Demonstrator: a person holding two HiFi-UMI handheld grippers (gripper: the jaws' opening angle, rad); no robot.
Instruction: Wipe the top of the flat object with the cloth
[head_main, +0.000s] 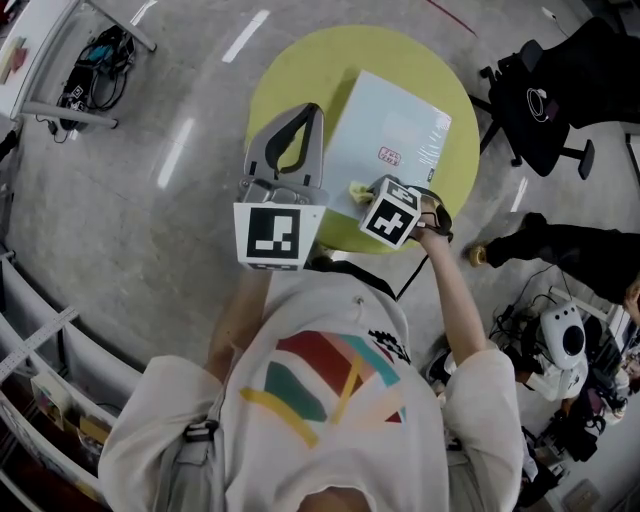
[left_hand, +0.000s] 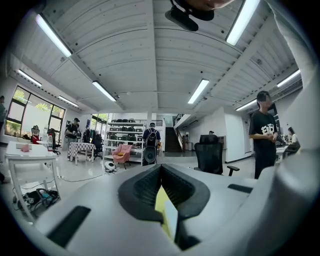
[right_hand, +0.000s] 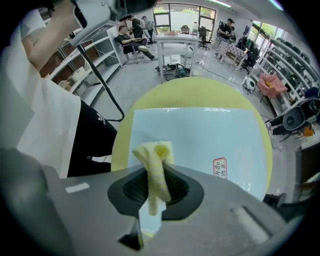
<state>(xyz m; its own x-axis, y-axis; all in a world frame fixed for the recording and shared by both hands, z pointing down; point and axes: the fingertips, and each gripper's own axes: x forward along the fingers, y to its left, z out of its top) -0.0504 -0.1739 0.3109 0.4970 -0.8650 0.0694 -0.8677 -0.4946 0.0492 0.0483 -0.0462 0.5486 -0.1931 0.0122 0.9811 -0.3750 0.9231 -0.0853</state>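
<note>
Yellow-green and round, the desk (head_main: 290, 70) carries the flat object (head_main: 395, 130), a pale blue sheet-like slab with a small red label (head_main: 389, 155), lying across the middle of the top and angled toward the person. At its near edge is the cloth (head_main: 357, 190), a small yellow rag bunched into a fold. The right gripper (right_hand: 156, 176) has its jaws closed on the cloth, so that a tuft stands out past the tips and a tail hangs back between them. From the right gripper view the tuft sits over the near part of the pale blue top, but I cannot tell whether it presses on the surface or hangs just above it. The left gripper (head_main: 305, 115) lies beside the object's left edge, over bare desk, with its jaws brought together at the tips and nothing caught in them. Around the desk spreads a polished grey floor (head_main: 150, 200), with a black office chair (head_main: 545, 100) well apart to the right. As I judge it, the cloth is in hand and at the starting edge, while nearly the whole top remains to be wiped.
</note>
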